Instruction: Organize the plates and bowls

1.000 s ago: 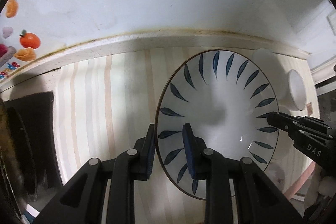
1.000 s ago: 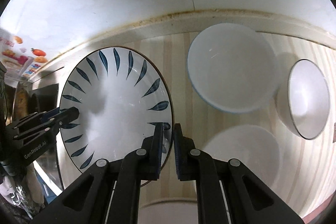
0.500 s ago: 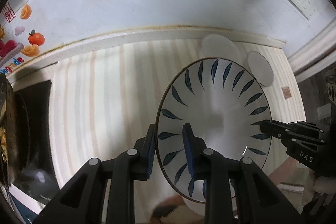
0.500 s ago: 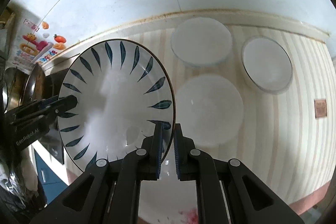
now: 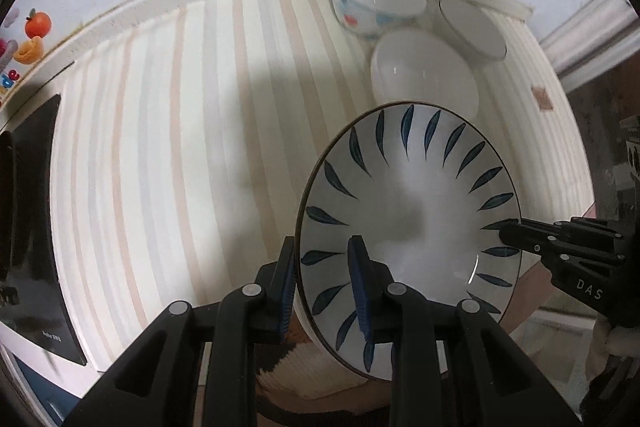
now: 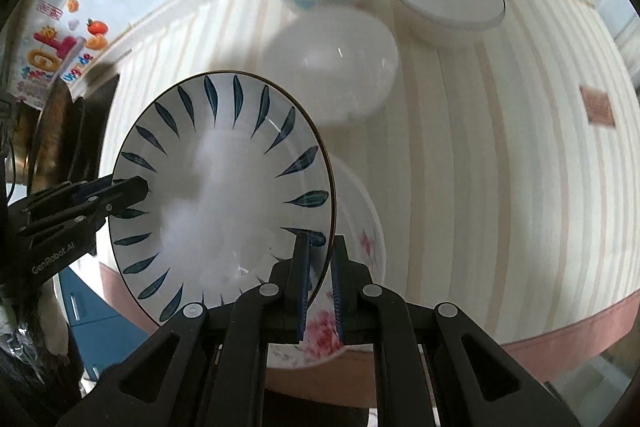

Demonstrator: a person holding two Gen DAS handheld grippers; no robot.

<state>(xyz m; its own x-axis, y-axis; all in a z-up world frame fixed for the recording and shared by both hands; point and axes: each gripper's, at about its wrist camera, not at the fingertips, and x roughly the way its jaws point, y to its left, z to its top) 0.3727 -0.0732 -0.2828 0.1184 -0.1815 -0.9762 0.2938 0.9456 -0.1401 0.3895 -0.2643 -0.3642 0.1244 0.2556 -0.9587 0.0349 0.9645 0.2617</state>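
1. I've got the leaf-pattern plate (image 5: 408, 227) pinched on two sides: my left gripper (image 5: 322, 283) is clamped on its rim at nine o'clock, and my right gripper (image 6: 320, 281) is clenched on the rim at about four o'clock in its own view.
2. What's changed: a second ago the plate hung close to the back wall; now it has swung out over the front edge of the striped table (image 5: 160, 147). The grip is the same on both sides.
3. New in sight beneath the plate, at five o'clock in the right view, is a flower-print plate (image 6: 360, 239), partly hidden.
4. At twelve o'clock sit the rest: a patterned bowl (image 5: 376, 7), a white bowl (image 5: 472, 27) beside it, and a plain white plate (image 5: 424, 75) nearer me.
5. My read: I'm lining up to stack onto the flower-print plate. I'd keep the plate level as I lower it.
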